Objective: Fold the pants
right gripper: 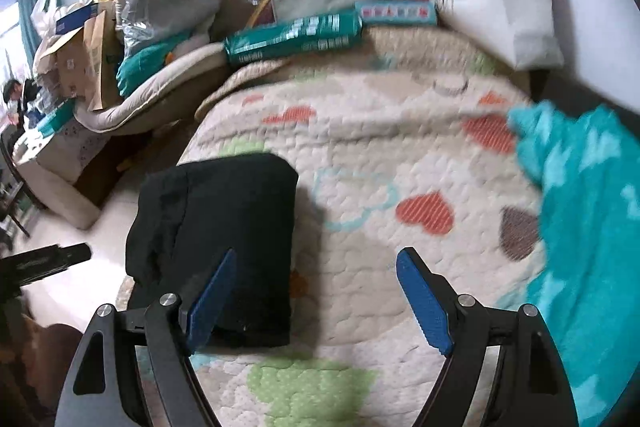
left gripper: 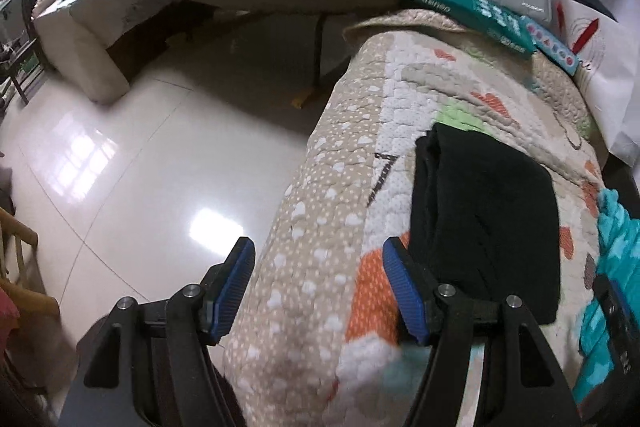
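Pants: black pants [left gripper: 486, 223] are seen folded into a compact rectangle on the quilt, right of centre in the left wrist view and left of centre in the right wrist view [right gripper: 214, 239].
Quilt: a patterned quilt [left gripper: 320, 227] with hearts and dots is spread under the pants, reaching to the edge above the glossy floor [left gripper: 120, 167].
Left gripper: the left gripper [left gripper: 320, 291] is held with its jaws spread, nothing between them; its right finger lies just beside the pants' lower left corner.
Right gripper: the right gripper [right gripper: 316, 301] is held wide, nothing gripped; its left finger overlaps the pants in the picture.
Teal cloth: a teal patterned cloth [right gripper: 588, 219] lies at the right edge.
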Action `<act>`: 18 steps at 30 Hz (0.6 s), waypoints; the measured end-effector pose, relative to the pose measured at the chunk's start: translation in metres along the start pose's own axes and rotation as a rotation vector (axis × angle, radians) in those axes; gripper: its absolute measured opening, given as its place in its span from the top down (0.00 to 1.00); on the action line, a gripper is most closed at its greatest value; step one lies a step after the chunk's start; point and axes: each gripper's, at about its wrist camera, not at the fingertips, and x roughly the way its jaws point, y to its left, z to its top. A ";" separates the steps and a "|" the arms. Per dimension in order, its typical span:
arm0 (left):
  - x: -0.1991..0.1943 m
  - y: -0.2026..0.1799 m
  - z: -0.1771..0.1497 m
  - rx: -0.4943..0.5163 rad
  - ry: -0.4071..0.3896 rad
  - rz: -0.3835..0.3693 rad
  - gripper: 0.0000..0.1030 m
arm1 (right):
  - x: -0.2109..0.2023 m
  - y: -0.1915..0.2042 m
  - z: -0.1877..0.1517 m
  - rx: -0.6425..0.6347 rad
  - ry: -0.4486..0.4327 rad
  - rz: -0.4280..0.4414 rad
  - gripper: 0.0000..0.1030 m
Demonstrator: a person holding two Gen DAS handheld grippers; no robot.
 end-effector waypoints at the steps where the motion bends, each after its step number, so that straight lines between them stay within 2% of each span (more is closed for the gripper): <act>1: -0.006 -0.003 -0.005 0.006 -0.014 0.002 0.36 | -0.003 0.001 -0.001 -0.003 -0.006 0.001 0.16; 4: -0.020 -0.013 -0.022 0.038 -0.044 -0.002 0.36 | -0.008 0.004 -0.008 0.000 0.006 0.020 0.16; 11: -0.043 -0.045 -0.067 0.187 -0.104 0.019 0.35 | -0.014 0.008 -0.028 0.012 0.043 0.035 0.16; 18: -0.066 -0.055 -0.087 0.235 -0.149 0.007 0.32 | -0.026 0.006 -0.039 0.024 0.035 0.014 0.16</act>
